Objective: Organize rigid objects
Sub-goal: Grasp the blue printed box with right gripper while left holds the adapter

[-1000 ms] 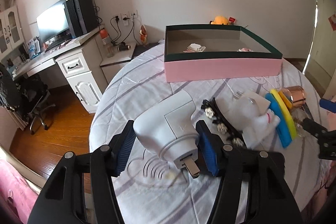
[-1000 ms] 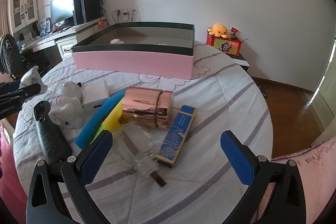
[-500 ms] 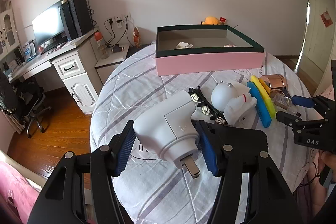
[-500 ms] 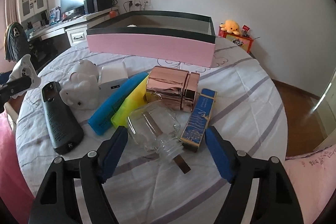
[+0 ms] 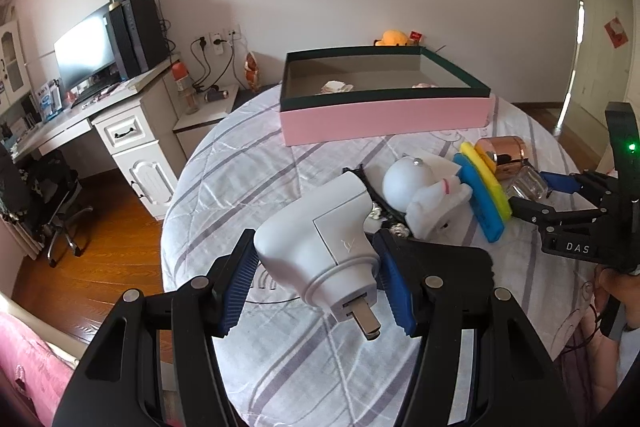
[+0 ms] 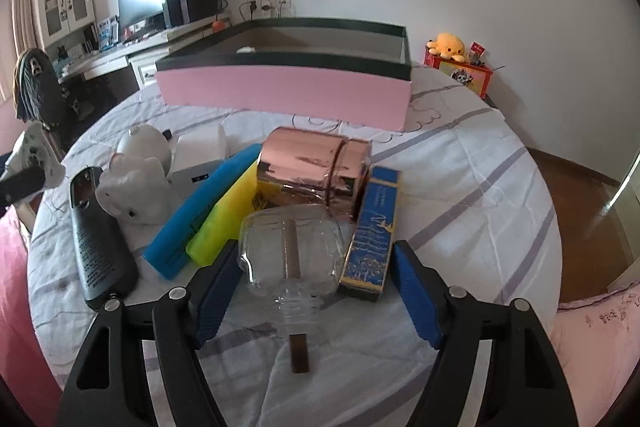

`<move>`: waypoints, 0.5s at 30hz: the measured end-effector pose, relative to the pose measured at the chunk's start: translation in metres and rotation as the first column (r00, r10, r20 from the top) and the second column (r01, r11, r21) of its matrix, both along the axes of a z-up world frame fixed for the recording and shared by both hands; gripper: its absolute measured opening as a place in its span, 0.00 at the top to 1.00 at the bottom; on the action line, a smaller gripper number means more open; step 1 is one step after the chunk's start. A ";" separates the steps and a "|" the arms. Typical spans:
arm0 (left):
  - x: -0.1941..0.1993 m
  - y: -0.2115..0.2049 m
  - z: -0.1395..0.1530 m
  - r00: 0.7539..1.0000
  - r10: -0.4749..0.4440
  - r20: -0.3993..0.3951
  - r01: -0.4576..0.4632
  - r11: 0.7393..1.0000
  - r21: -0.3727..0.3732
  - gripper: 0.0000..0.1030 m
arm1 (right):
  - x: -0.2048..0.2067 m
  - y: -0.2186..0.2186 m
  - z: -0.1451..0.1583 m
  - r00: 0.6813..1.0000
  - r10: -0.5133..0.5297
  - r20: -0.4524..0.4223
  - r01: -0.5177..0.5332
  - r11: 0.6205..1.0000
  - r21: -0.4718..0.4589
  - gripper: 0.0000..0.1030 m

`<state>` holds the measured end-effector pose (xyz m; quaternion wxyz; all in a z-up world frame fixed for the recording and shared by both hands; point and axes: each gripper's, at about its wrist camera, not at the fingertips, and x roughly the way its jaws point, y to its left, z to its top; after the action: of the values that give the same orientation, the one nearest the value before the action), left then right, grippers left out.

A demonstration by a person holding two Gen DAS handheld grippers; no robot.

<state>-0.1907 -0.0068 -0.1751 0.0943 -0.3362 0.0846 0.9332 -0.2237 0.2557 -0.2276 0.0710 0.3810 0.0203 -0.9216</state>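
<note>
My left gripper point(image 5: 316, 287) is shut on a white plug adapter point(image 5: 320, 239) and holds it above the table. My right gripper point(image 6: 316, 291) is open, its blue pads on either side of a clear glass jar point(image 6: 292, 255) that lies on its side; the pads do not touch it. A blue box point(image 6: 372, 235) lies between the jar and the right pad. Behind the jar lie a rose-gold canister point(image 6: 316, 175), blue point(image 6: 200, 215) and yellow point(image 6: 224, 219) bars, a white figurine point(image 6: 136, 183) and a black remote point(image 6: 100, 239). The pink box point(image 6: 284, 91) stands at the back.
The round table point(image 6: 460, 187) has a striped cloth and drops off on all sides. A desk point(image 5: 80, 115) with a monitor and an office chair point(image 5: 48, 195) stand to the left. A small red box with a yellow plush point(image 6: 456, 63) stands behind the table.
My right gripper has moved forward and down and narrowed, so the glass jar now lies between its pads. My left gripper has kept its hold on the adapter and drawn back slightly.
</note>
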 end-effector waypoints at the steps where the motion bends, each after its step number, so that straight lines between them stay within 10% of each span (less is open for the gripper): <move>1: 0.001 0.002 0.001 1.000 -0.004 -0.001 0.004 1.000 0.000 0.42 | 0.002 0.002 0.001 1.000 0.001 -0.003 -0.001 1.000 -0.008 0.28; 15: 0.010 0.015 0.016 0.999 -0.048 -0.025 0.048 0.999 0.001 0.42 | 0.021 0.010 0.031 0.999 0.007 -0.052 -0.011 0.997 -0.079 0.29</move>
<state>-0.1806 0.0086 -0.1596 0.1159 -0.3222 0.0932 0.9349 -0.2025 0.2656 -0.1965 0.0896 0.3539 -0.0128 -0.9309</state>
